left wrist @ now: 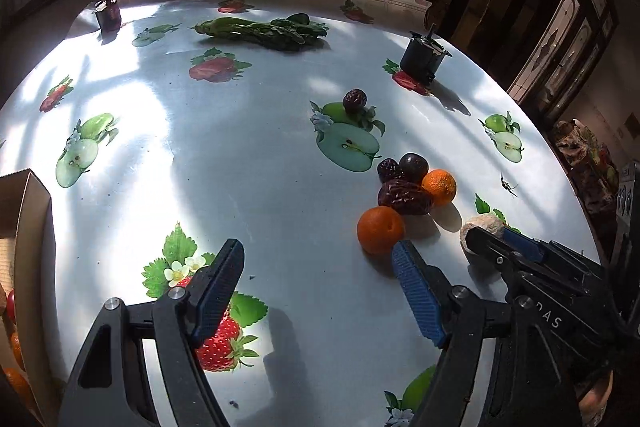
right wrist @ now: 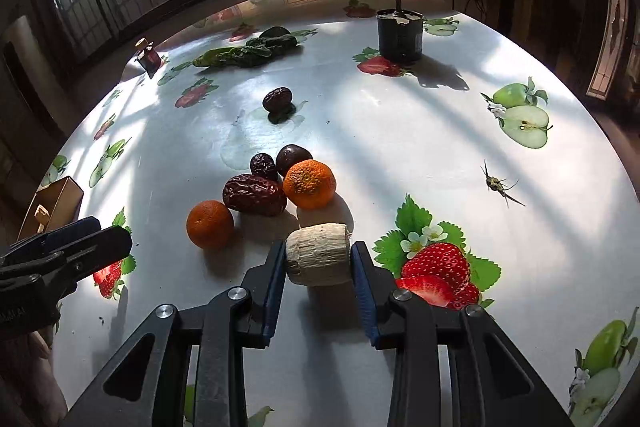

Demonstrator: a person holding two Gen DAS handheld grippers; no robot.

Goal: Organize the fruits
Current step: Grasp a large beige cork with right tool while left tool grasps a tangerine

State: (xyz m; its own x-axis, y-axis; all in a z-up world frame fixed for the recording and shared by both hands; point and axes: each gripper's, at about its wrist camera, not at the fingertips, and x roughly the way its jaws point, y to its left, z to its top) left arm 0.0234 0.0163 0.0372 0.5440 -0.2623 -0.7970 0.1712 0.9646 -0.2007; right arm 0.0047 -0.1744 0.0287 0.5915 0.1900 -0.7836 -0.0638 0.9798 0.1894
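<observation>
A beige, fibrous chunk [right wrist: 318, 259] lies on the fruit-print table, and the blue pads of my right gripper [right wrist: 318, 263] press both its ends. Just beyond sit two oranges [right wrist: 210, 225] [right wrist: 310, 183], a large red date [right wrist: 254, 200], a small date [right wrist: 263, 166] and a dark plum [right wrist: 291, 157]. A lone date [right wrist: 277, 99] lies farther back. My left gripper [left wrist: 318, 251] hovers open over bare table, its right fingertip close to the near orange [left wrist: 380, 229]. In the left wrist view, the right gripper [left wrist: 490, 233] covers most of the chunk [left wrist: 478, 223].
A cardboard box [left wrist: 36, 211] holding some fruit stands at the table's left edge. Leafy greens [left wrist: 260, 33], a black can [left wrist: 424, 57] and a small dark jar [left wrist: 108, 11] stand at the back. An insect [right wrist: 496, 183] sits on the right side.
</observation>
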